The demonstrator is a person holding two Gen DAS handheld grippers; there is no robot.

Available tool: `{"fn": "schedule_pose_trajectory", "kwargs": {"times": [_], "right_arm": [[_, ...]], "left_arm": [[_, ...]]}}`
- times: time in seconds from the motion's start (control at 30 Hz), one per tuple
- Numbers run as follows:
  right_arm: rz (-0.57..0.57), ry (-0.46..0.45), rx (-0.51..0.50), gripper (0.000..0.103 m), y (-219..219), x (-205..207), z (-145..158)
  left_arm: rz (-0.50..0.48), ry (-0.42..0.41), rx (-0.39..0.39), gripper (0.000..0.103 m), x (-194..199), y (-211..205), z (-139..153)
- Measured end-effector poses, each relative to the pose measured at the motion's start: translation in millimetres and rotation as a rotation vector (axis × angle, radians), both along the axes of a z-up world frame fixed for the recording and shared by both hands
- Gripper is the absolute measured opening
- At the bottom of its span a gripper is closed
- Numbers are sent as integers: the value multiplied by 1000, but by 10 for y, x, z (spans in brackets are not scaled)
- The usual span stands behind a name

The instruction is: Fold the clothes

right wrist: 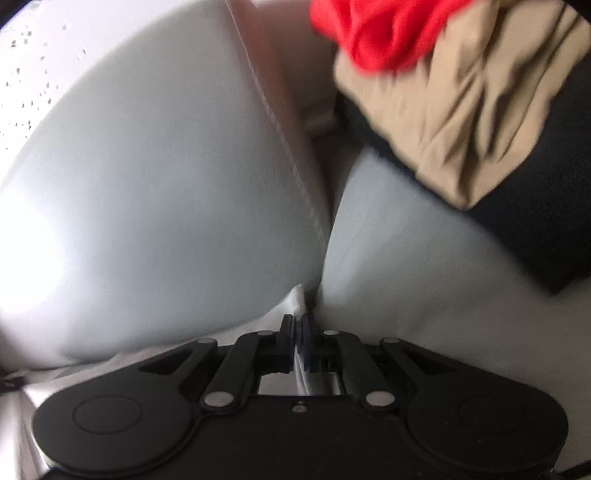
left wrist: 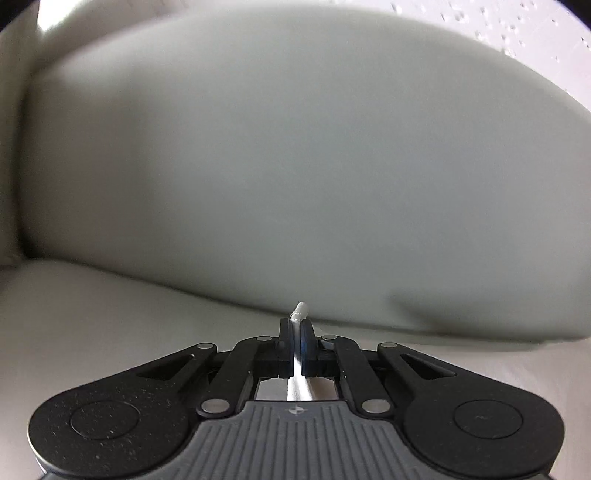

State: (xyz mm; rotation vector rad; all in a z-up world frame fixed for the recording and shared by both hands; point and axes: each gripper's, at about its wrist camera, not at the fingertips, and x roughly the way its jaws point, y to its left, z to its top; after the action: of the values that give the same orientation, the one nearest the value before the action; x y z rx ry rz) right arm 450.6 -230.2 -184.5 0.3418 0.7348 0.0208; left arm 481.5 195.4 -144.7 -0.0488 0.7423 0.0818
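A white cloth [left wrist: 300,309], mostly hidden, is pinched between the fingers of both the left gripper [left wrist: 295,330] and right gripper [right wrist: 298,325], while beyond it lie a blurred red garment [right wrist: 384,33], tan garment [right wrist: 469,107] and black one [right wrist: 535,206].

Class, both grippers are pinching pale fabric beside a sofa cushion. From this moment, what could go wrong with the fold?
1. The left gripper pinches only a thin edge of the white garment, so it may slip out.
2. The right gripper holds its fabric close to the red cloth and tan garment pile, which a swing could drag or topple.
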Motion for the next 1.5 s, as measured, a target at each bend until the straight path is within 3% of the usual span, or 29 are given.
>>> {"fn": "schedule_pose_trajectory", "kwargs": {"times": [0.13, 0.2, 0.27, 0.43, 0.7, 0.77, 0.87, 0.93, 1.03, 1.1, 1.2, 1.3, 1.5], "right_arm": [[-35, -17, -83, 3, 124, -37, -71], [-43, -18, -145, 3, 222, -47, -96], [-51, -19, -169, 2, 261, -114, -21], [-73, -20, -220, 7, 343, -296, 190], [-19, -174, -91, 21, -41, -1823, 1335], [-4, -194, -60, 24, -310, -2012, 1612], [23, -193, -2, 30, -539, -2164, 1852], [41, -152, 50, 34, -582, -2310, 2005], [59, -52, 116, 38, -546, -2606, 1787], [62, 23, 143, 38, -515, -2606, 1455], [53, 111, 152, 36, -432, -2566, 1017], [68, 108, 131, 13, -320, -2395, 741], [122, 93, 197, 13, 22, -1723, 323]], "left_arm": [[38, 5, 119, 6, 29, -124, -196], [61, -7, 137, 7, -7, -143, -276], [56, -11, 180, 14, -32, -190, -266], [74, 6, 188, 17, -433, -137, 102], [-41, -38, 175, 18, -2054, 72, 1084], [-70, -49, 171, 18, -2460, 125, 1330], [-99, -30, 132, 26, -2872, 44, 1426], [-103, 7, 101, 27, -3038, 40, 1227], [-97, 69, 58, 27, -3219, -11, 885], [-76, 119, 33, 27, -3249, -112, 604], [-46, 141, 19, 16, -3135, -252, 320], [-13, 113, -20, 14, -2993, -343, 202], [9, 30, 21, 14, -2373, -533, -24]]}}
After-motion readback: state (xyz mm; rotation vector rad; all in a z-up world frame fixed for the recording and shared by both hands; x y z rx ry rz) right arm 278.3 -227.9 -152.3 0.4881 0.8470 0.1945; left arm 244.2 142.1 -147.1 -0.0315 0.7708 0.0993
